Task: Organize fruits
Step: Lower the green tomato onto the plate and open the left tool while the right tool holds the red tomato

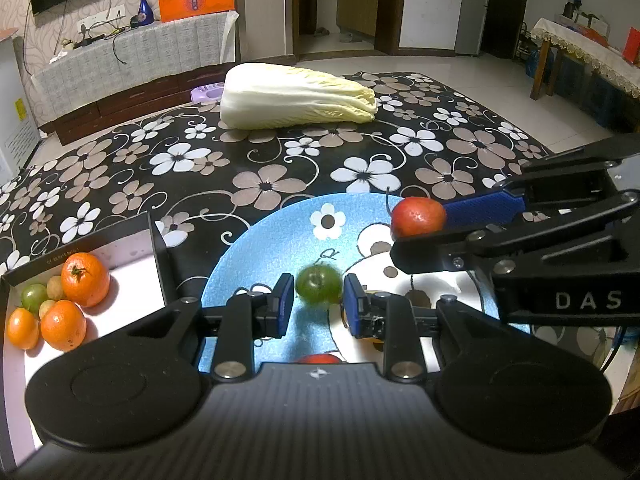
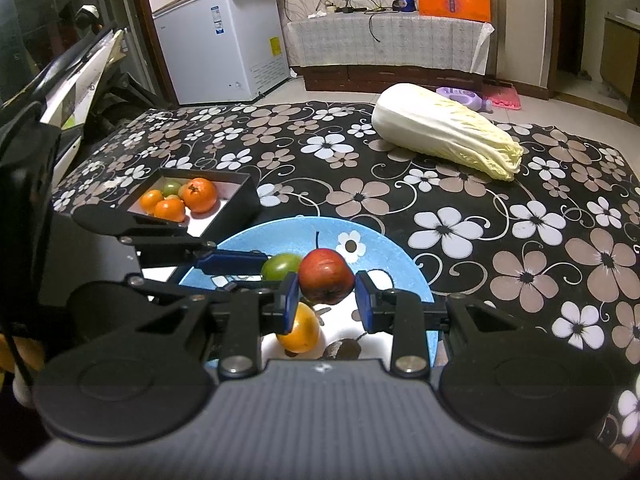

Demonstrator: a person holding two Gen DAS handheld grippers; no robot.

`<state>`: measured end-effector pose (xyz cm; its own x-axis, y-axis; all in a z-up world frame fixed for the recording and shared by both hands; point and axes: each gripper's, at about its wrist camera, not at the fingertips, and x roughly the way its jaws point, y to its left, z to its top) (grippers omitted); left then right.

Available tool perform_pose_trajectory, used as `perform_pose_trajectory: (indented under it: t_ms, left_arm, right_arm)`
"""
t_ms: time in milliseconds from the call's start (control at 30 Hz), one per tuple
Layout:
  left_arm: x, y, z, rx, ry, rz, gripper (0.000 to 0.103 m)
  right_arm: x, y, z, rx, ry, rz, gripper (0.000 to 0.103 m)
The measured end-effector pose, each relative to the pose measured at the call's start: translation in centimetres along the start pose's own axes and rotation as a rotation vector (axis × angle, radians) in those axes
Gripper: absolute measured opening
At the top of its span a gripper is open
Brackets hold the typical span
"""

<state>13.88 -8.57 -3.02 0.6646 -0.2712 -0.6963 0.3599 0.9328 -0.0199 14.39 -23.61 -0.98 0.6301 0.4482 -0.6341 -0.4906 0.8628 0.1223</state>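
A blue plate lies on the flowered table. My left gripper has its blue pads on either side of a green fruit, which also shows in the right wrist view. My right gripper is around a red fruit, seen from the left wrist view too. An orange fruit and a dark item lie on the plate. A black box holds several oranges and small green fruits.
A large napa cabbage lies at the far side of the table. A white freezer and a low cabinet stand beyond the table. The table's right edge drops to tiled floor.
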Motion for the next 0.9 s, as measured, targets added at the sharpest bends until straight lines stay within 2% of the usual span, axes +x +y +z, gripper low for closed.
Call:
perform_pose_trajectory:
  t_ms: [900]
  left_arm:
    - [-2.0,0.7,-0.5,0.015,-0.021,-0.012,0.032]
  right_arm:
    - [1.6,0.1,-0.2,0.002,0.044,-0.020,0.034]
